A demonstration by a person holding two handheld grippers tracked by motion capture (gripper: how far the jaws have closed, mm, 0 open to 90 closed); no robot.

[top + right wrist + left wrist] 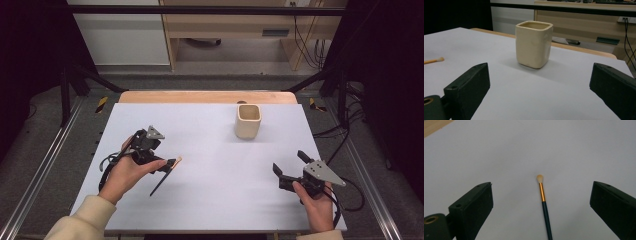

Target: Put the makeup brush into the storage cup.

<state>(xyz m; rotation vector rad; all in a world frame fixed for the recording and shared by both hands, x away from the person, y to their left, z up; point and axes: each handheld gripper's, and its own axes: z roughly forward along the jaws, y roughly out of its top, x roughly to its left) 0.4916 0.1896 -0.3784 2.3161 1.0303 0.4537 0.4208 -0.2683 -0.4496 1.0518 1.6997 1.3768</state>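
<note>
The thin, light paintbrush with a dark green handle [546, 215] lay near the counter's left edge between the left gripper's [541, 205] wide-open, empty jaws, easiest grabbed mid-handle.

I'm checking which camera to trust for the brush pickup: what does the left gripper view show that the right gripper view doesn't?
Left gripper view alone: the brush's dark handle and whole gold ferrule, lying between the open jaws of the left gripper. Right gripper view alone: the cream cup standing upright ahead of the open right gripper, with a desk behind. Both: the brush's pale tip and the white table.
</note>
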